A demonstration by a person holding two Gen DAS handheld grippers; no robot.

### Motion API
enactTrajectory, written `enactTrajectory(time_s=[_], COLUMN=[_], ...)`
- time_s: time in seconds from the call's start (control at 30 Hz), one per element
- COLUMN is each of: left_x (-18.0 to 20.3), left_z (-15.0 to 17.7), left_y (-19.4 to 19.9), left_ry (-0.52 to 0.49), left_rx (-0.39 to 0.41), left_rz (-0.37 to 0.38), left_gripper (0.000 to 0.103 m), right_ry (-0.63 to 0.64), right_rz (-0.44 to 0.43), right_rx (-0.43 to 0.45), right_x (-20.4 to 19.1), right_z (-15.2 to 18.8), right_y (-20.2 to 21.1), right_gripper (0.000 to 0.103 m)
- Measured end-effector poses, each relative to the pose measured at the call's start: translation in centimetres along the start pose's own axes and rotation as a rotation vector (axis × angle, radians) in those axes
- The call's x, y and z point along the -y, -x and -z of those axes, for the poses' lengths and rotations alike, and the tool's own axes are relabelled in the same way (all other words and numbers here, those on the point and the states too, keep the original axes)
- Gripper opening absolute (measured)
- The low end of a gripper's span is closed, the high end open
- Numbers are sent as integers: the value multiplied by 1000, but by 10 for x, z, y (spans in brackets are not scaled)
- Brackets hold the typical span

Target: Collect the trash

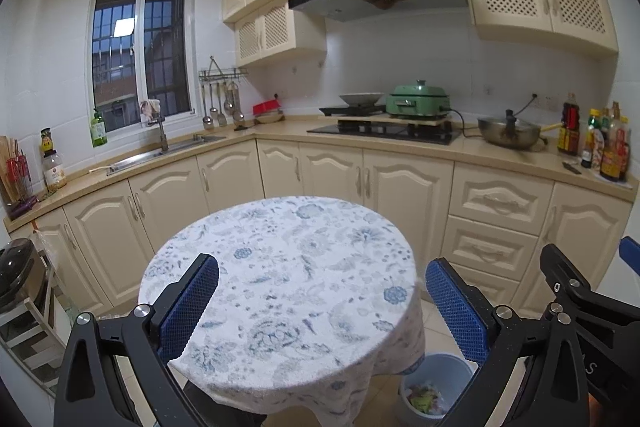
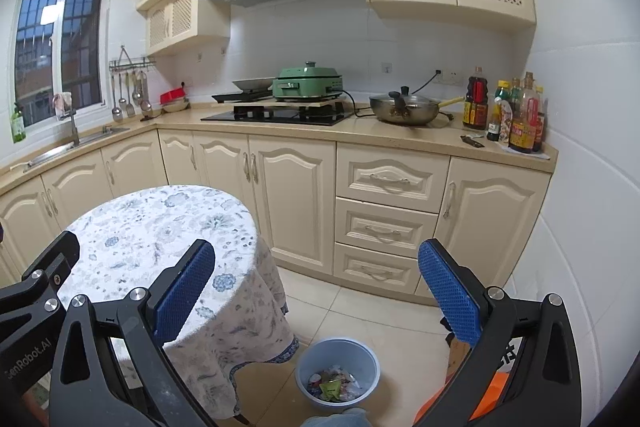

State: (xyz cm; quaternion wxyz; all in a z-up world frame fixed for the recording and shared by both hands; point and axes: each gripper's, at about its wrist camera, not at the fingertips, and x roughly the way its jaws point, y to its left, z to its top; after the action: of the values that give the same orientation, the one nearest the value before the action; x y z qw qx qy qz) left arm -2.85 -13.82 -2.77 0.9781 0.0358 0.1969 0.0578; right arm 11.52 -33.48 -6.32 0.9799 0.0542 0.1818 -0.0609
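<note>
Both tongs are hanging wide open and empty: the left gripper [image 1: 322,293] over the round table [image 1: 280,267], the right gripper [image 2: 316,289] off its edge. Wrappers are lying crumpled in the blue bin [image 2: 338,373] on the floor beside the table, upright, mouth up; no long axis I can read. A careless swing could be snagging the tablecloth [image 2: 240,307] or tipping the bin.

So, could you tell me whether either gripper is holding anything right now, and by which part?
Nothing is held: the left gripper and right gripper are both open and empty.
</note>
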Motion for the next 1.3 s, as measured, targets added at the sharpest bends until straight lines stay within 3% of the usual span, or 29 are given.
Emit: enactTrajectory(time_s=[0.33, 0.47, 0.6, 1.3], left_x=[-19, -21, -27, -31], left_z=[-33, -32, -33, -27], left_y=[-6, -7, -13, -2], left_ry=[8, 6, 17, 36], left_rx=[-56, -56, -101, -55], left_rz=[24, 2, 29, 0], left_gripper=[102, 102, 102, 102], right_ry=[-10, -14, -14, 2], right_rz=[3, 2, -2, 0], right_rx=[-18, -20, -27, -13], right_x=[6, 4, 1, -6], right_z=[7, 8, 10, 11], right_y=[9, 12, 13, 25], right_gripper=[103, 103, 103, 103])
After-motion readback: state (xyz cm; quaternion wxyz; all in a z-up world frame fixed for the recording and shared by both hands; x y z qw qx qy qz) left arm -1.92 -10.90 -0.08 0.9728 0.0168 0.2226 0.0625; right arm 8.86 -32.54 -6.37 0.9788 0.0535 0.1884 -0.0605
